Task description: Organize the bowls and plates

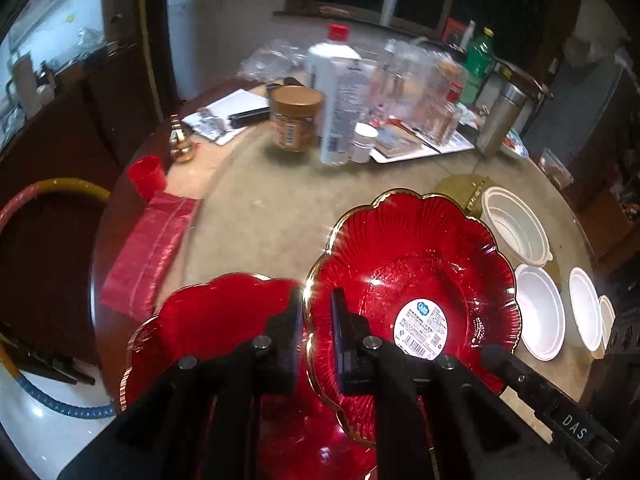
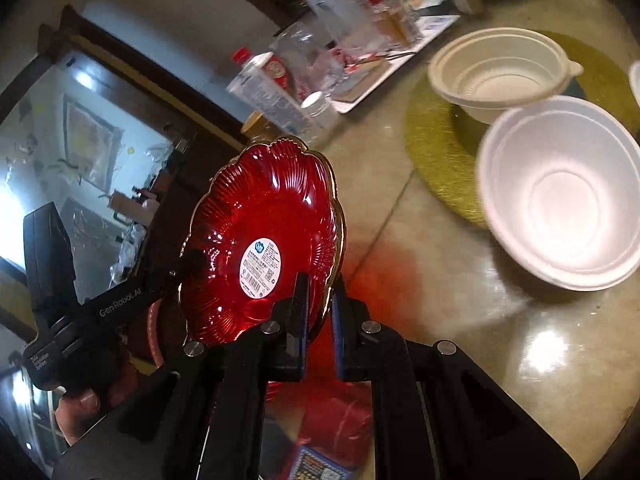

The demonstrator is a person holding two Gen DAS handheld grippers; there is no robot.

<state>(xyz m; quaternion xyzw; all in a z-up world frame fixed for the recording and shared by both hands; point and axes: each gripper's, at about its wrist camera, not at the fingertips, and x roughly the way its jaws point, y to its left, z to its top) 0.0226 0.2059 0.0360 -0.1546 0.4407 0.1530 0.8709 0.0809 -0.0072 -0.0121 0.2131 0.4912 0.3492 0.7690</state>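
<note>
Two grippers, left gripper (image 1: 316, 320) and right gripper (image 2: 320, 312), each have jaws nearly closed on the rim of one red plate (image 1: 416, 276), held tilted over the table (image 1: 260, 216). Glossy rim could slip onto the second red plate (image 1: 216, 320) below and chip.

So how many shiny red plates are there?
2. One red plate with the sticker is lifted up, both grippers' fingers pinching its gold rim. The other red plate lies below it on the table's near edge. More may be hidden.
</note>
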